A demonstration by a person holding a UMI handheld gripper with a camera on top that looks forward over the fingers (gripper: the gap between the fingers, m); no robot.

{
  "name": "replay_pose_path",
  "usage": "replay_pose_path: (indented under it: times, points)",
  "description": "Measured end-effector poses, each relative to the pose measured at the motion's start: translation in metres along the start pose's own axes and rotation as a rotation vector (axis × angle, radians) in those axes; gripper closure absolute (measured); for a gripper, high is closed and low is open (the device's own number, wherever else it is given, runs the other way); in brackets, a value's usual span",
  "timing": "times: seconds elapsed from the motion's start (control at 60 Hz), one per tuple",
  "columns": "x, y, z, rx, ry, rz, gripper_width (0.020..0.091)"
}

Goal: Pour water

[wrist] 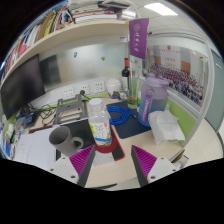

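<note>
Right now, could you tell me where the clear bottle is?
In the gripper view, the clear bottle stands on the desk just ahead of the open gripper, right of the grey mug.

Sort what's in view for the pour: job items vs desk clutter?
Job:
- clear plastic bottle, just ahead of the open gripper, not held
- grey mug
- purple water jug

Clutter:
- monitor
- blue cable coil
- dark bottle
- white tissue pack
- group photo

Magenta pads (84, 157) line the jaws. Just ahead of them stands a clear bottle (100, 124) with a red-and-white label. Left of it sits a grey mug (62, 139); beyond to the right, a lilac jug (152, 100) and blue cable (122, 112). The bench (120, 168) is cream.
</note>
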State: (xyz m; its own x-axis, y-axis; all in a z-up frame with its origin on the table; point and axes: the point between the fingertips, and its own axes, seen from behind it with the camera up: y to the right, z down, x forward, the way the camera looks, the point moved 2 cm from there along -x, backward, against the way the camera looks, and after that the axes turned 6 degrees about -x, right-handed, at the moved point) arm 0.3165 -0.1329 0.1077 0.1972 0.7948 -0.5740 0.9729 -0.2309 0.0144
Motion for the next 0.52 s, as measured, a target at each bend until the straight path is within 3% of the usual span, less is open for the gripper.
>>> replay_pose_path:
  times: [0.25, 0.517]
  points:
    - [-0.072, -0.004, -0.043, -0.024, 0.026, -0.012, 0.0371]
    - [-0.112, -0.02, -0.043, -0.101, -0.02, -0.059, 0.038]
